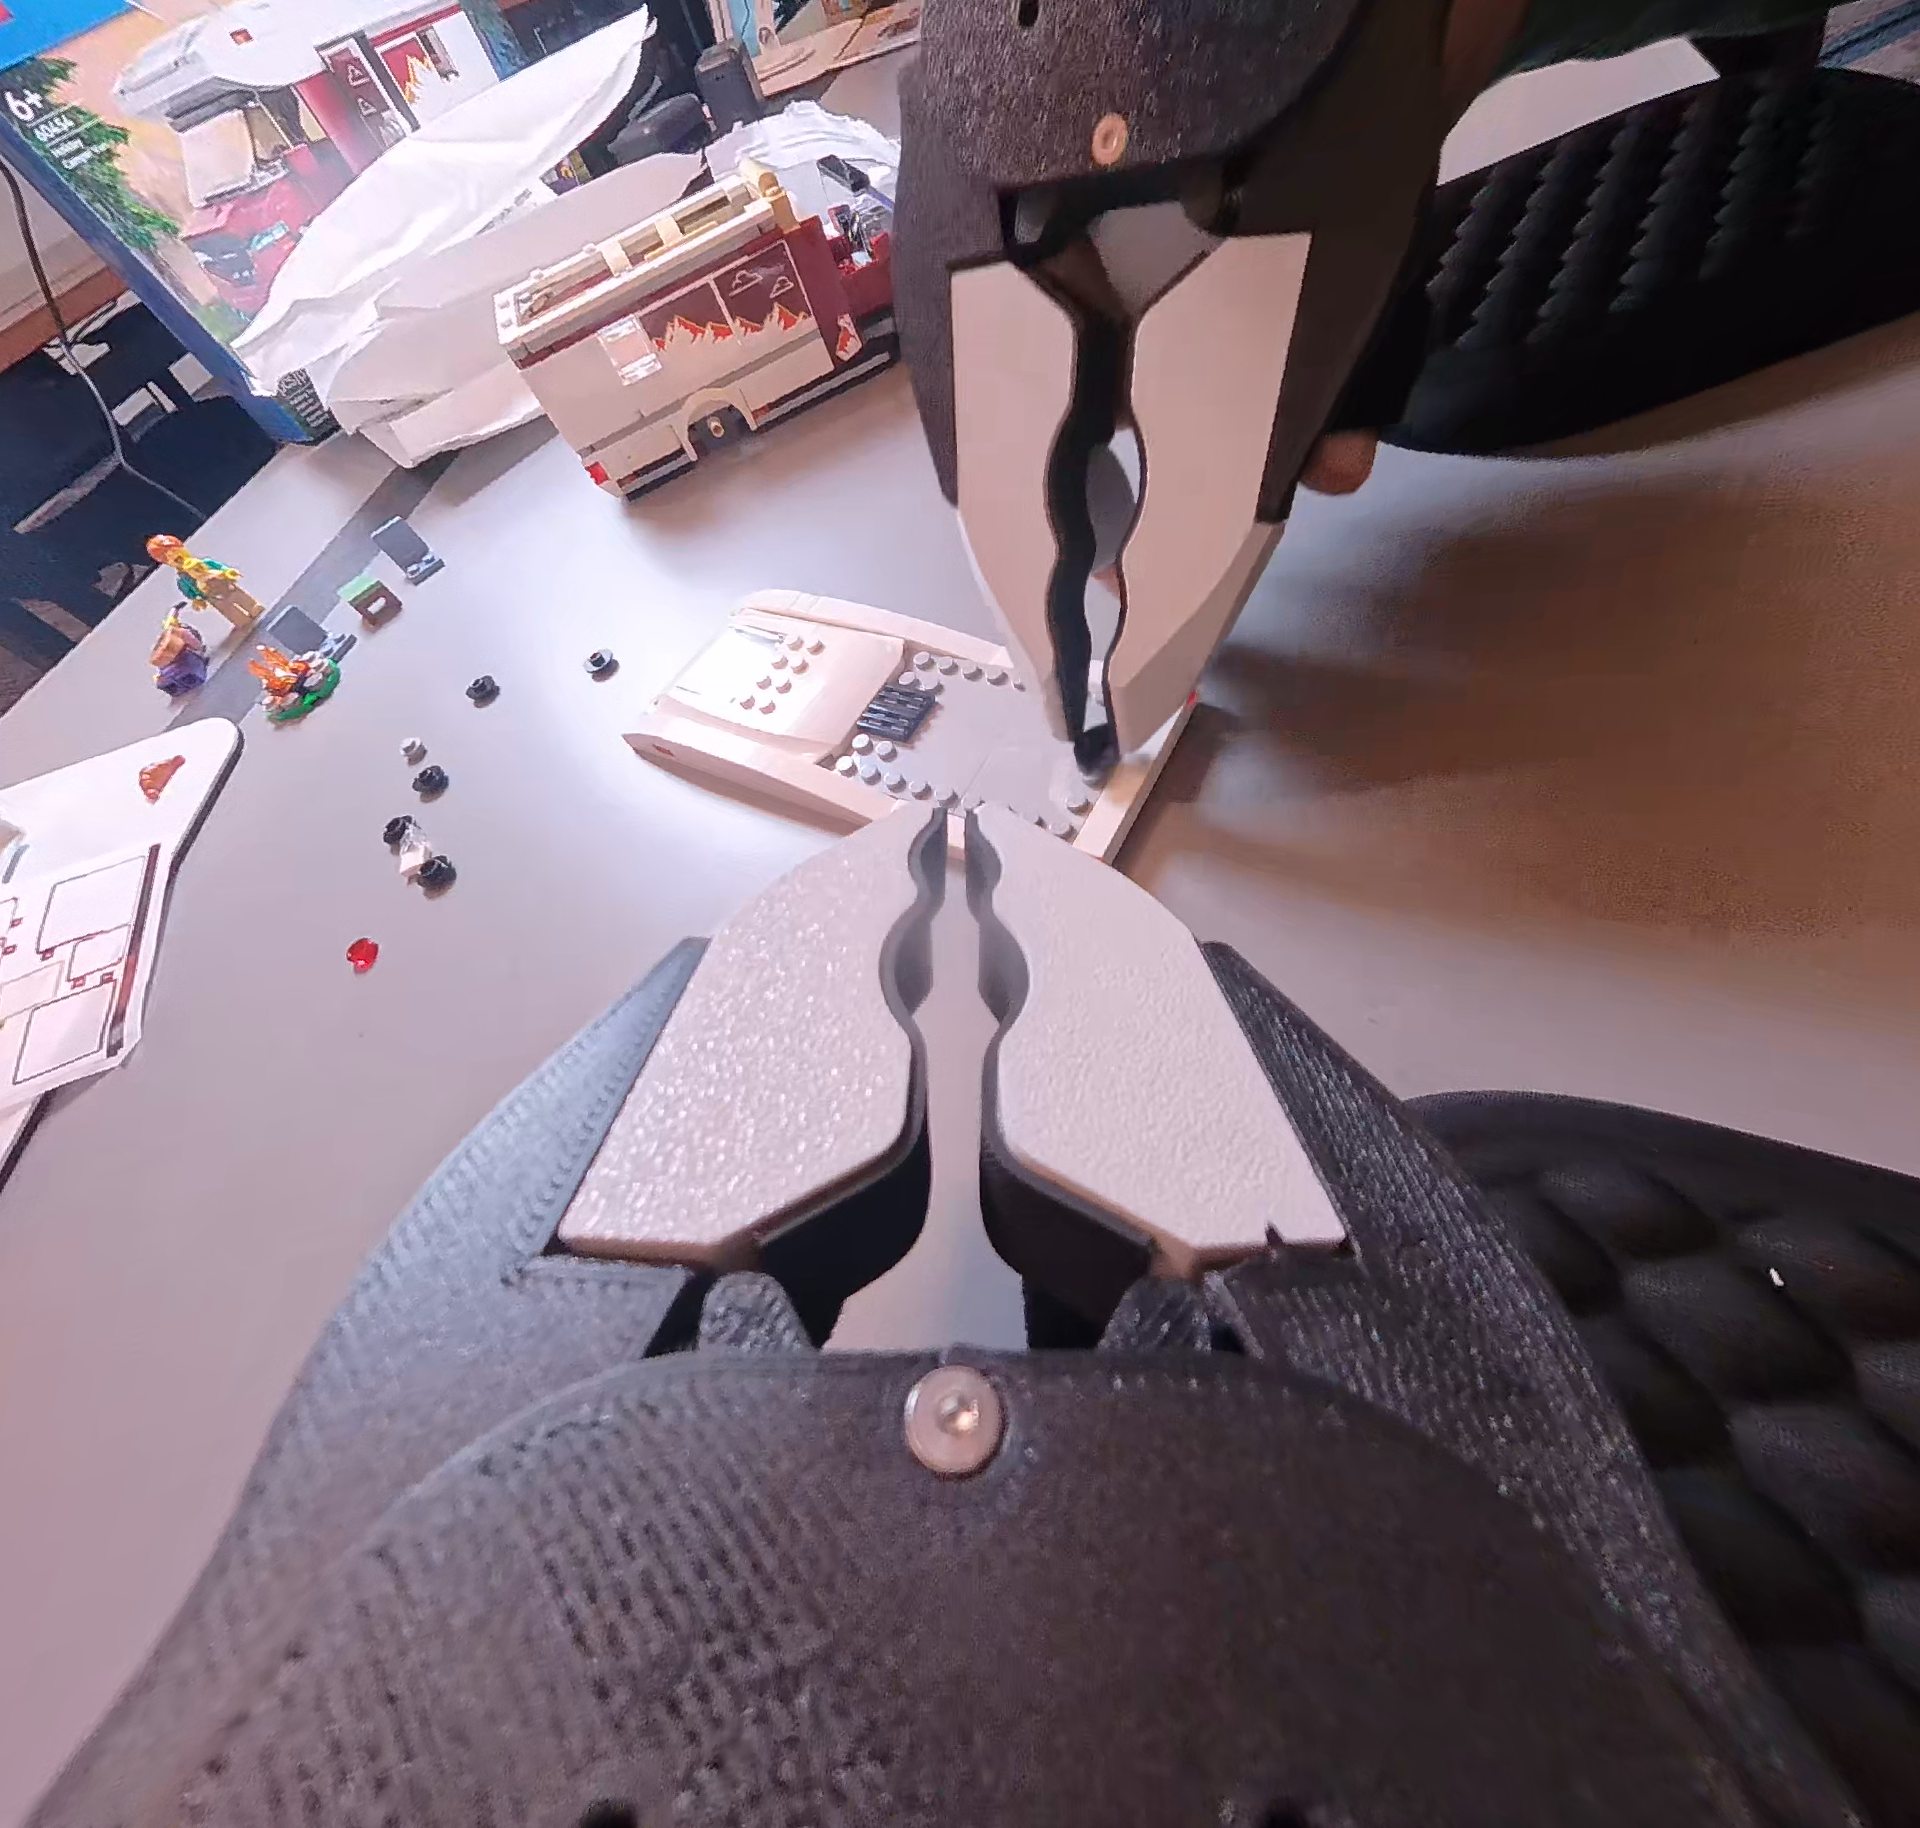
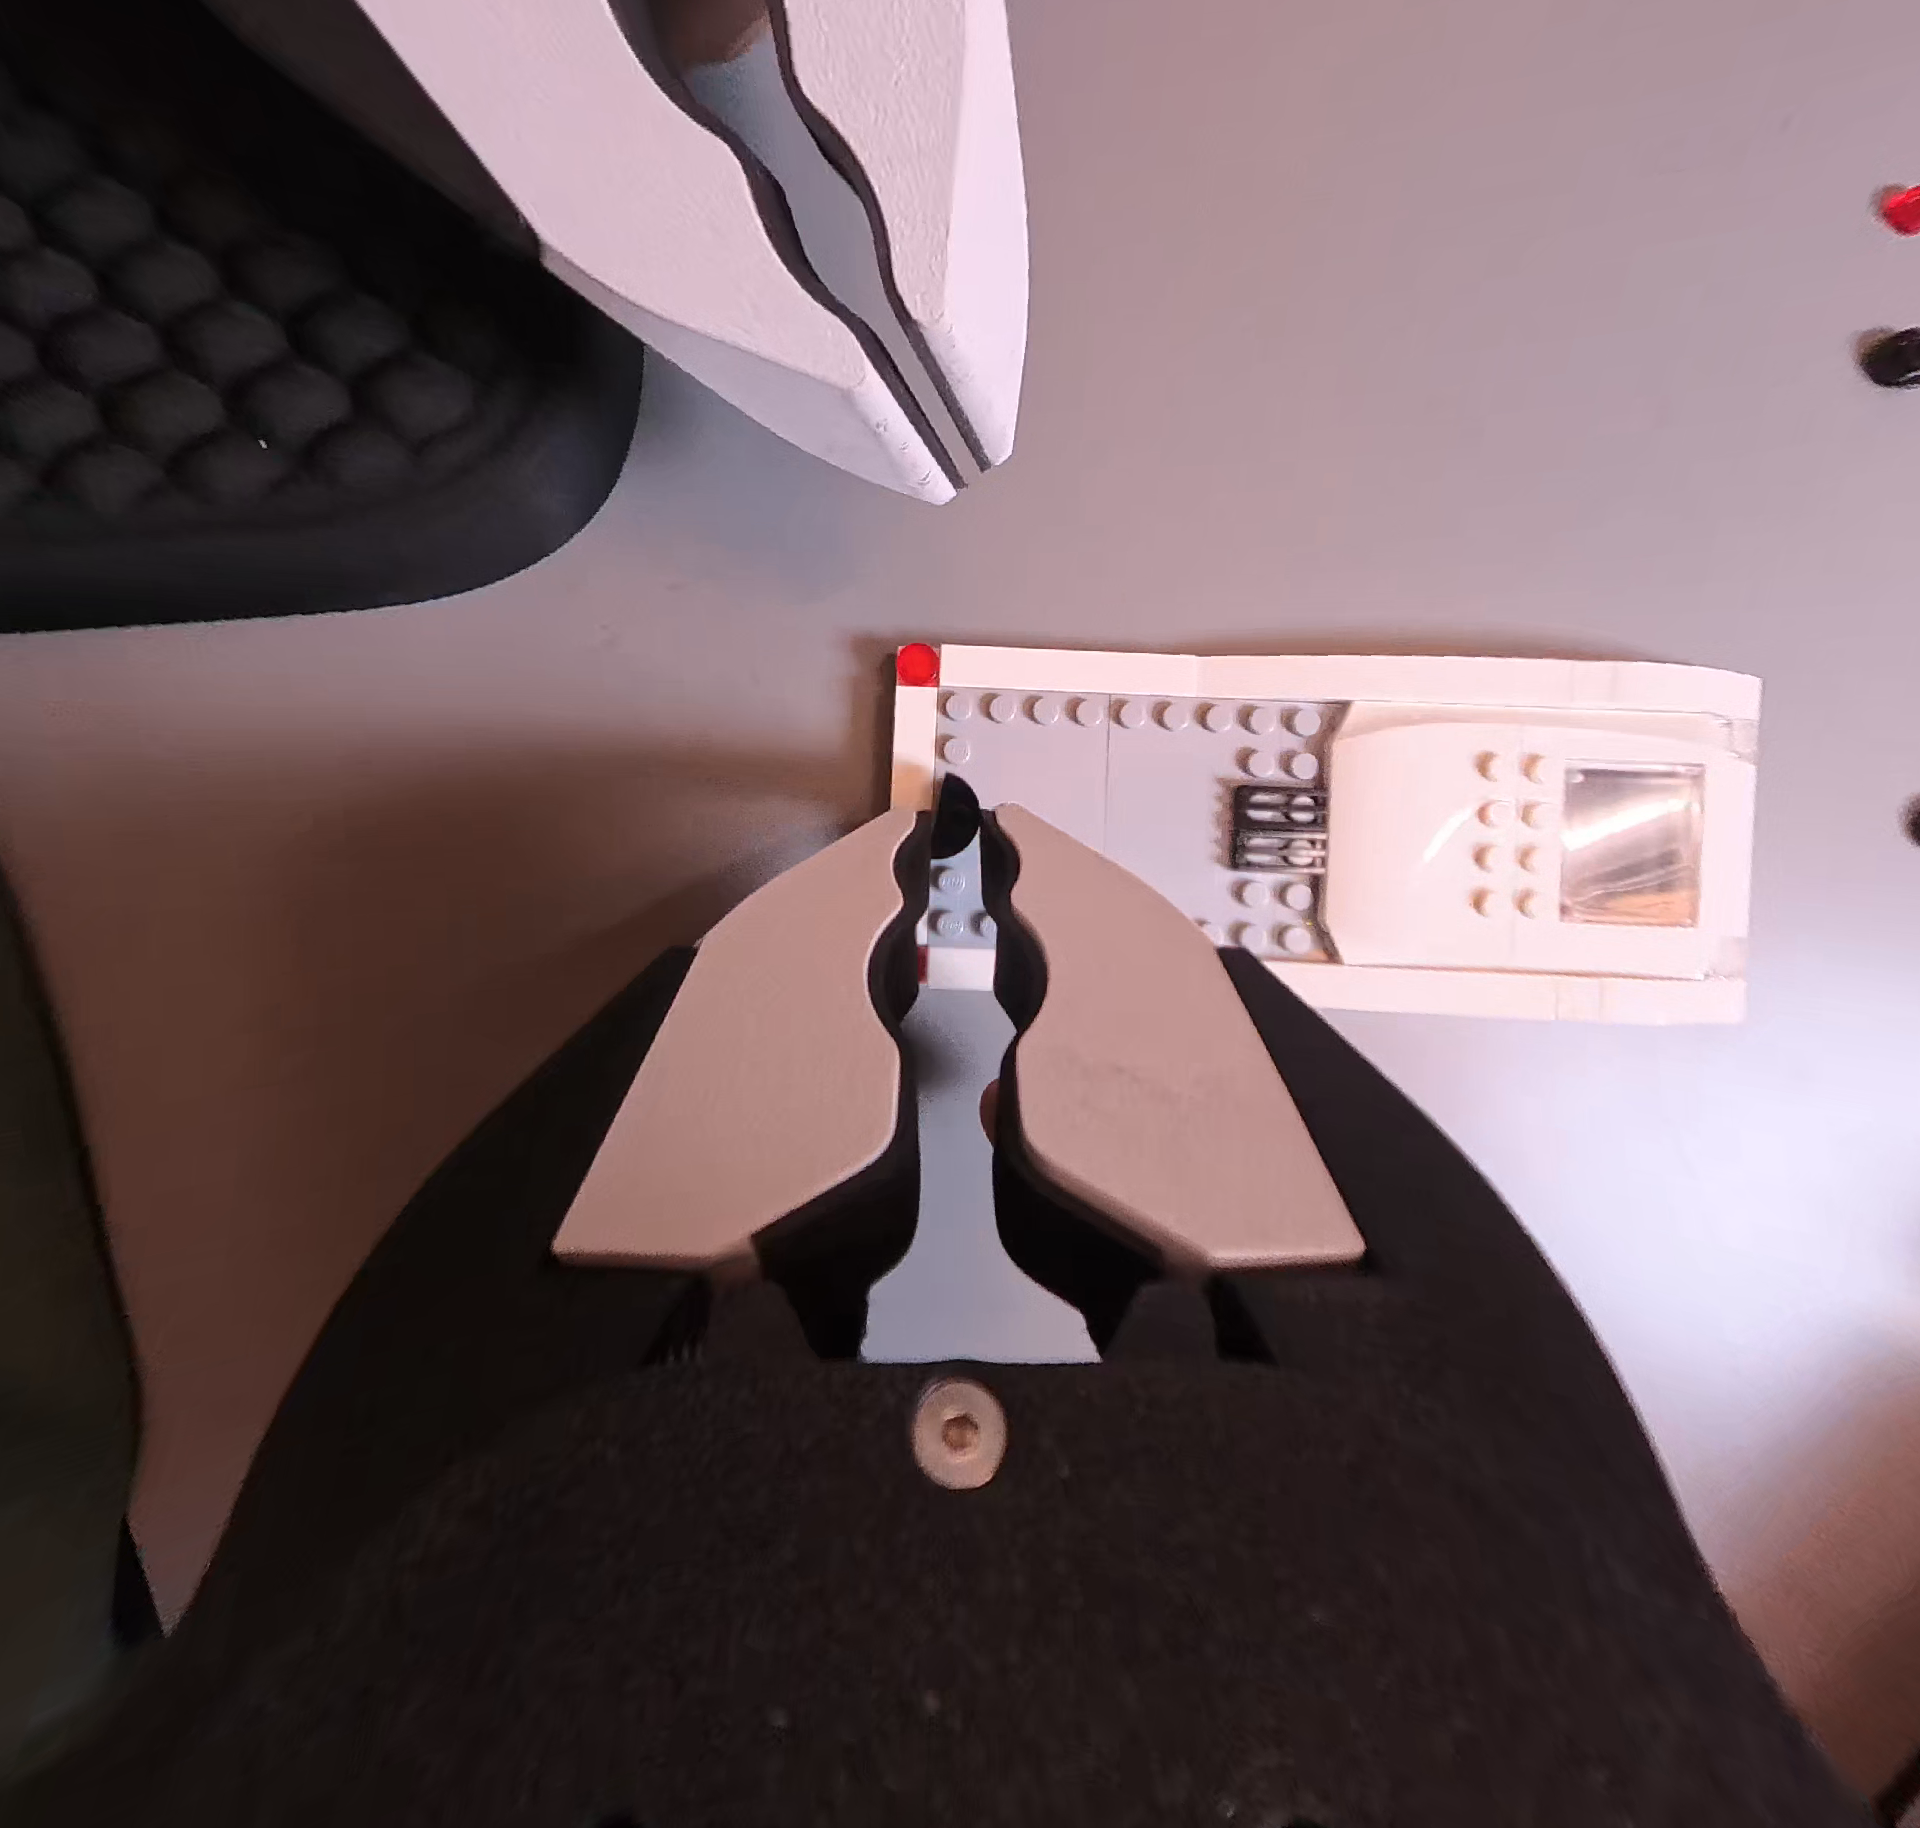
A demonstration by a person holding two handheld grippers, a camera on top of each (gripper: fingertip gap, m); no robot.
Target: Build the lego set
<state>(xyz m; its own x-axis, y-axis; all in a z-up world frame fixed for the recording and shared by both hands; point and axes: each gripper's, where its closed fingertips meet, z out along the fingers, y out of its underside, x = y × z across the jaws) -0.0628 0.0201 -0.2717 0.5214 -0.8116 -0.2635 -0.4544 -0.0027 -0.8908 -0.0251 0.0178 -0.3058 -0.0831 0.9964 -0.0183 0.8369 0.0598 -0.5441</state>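
Note:
A flat white and grey studded brick assembly (image 2: 1164, 802) with a black grille and a red corner stud lies on the grey table (image 2: 1351, 324). My right gripper (image 2: 958, 814) is shut on a small black round piece (image 2: 951, 802) and holds it down on the studs at the assembly's near-left end. The left wrist view shows that gripper (image 1: 1091, 739) coming down from above, with the black piece (image 1: 1091, 748) at its tips. My left gripper (image 1: 956, 822) is shut and hovers at the assembly's (image 1: 790, 687) near edge. It shows in the right wrist view (image 2: 961, 479) just beyond the assembly.
A brick camper van (image 1: 696, 344), torn white paper bags (image 1: 447, 220) and a set box (image 1: 156, 116) stand at the back left. Minifigures (image 1: 197, 583), loose black round pieces (image 1: 431, 781), a red stud (image 1: 362, 952) and a sticker sheet (image 1: 83, 926) lie left. A black textured pad (image 2: 260, 324) lies nearby.

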